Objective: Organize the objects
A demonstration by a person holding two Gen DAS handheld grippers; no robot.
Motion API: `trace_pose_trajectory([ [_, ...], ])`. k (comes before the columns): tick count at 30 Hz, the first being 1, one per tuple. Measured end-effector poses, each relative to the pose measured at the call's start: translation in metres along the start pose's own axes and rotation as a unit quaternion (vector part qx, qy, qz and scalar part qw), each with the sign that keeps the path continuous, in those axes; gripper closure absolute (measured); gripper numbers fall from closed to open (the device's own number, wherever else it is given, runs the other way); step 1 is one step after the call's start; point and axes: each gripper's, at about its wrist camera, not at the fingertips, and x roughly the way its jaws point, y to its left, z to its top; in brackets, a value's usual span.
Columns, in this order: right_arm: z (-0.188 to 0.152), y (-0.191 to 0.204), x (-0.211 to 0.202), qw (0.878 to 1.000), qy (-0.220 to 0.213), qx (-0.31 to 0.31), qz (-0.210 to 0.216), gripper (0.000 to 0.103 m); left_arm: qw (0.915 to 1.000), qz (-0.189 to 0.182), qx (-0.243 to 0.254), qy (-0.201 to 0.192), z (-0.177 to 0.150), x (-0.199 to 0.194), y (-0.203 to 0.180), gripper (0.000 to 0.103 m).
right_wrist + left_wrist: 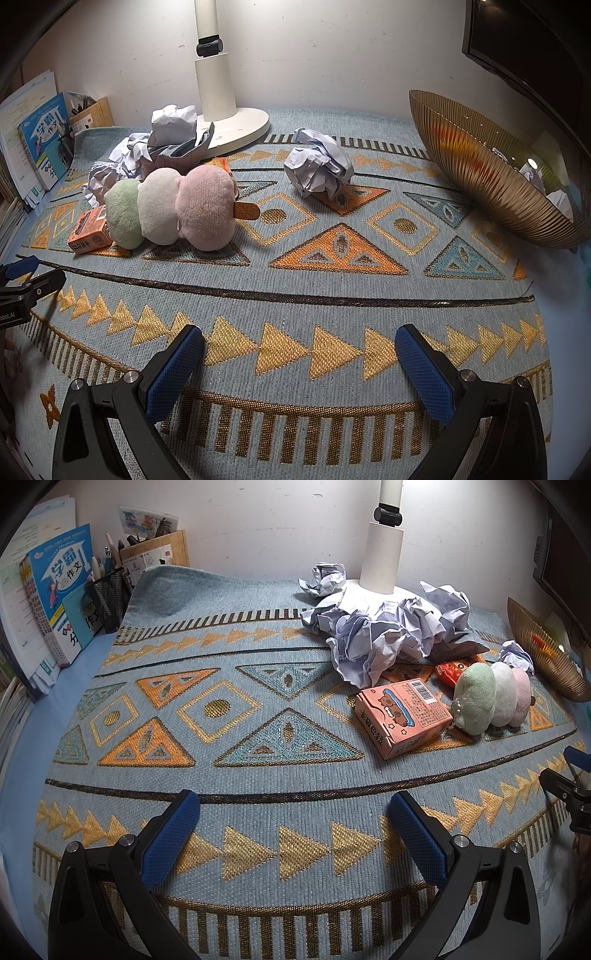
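Lying ahead and slightly left of the right gripper [299, 363], a loose crumpled paper ball [319, 168] is seen, roundish, nearer this gripper than the left gripper [295, 829]. Both are held wide, empty. The gold bowl [476, 173] is placed ahead-right.

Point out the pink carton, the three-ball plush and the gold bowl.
pink carton [402, 716], left wrist view, top face.
three-ball plush [159, 206], right wrist view, white middle ball.
gold bowl [491, 184], right wrist view, ribbed outer wall.

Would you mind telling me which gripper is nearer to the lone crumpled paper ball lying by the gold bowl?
Right. The right gripper sits open almost straight before the paper ball. The left gripper, also open, is farther off, with the ball beyond the plush toy.
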Motion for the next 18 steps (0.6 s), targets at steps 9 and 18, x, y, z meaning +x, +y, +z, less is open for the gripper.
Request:
trace_pose_trajectory([
  [9, 0.000, 0.001, 0.001, 1.000, 0.000, 0.000, 0.000, 0.000, 0.9996, -0.028, 0.000, -0.006, 0.017, 0.012, -0.045, 0.000],
  [18, 0.000, 0.001, 0.000, 1.000, 0.000, 0.000, 0.001, 0.000, 0.9995, 0.016, -0.027, 0.000, 0.040, 0.031, -0.056, 0.000],
])
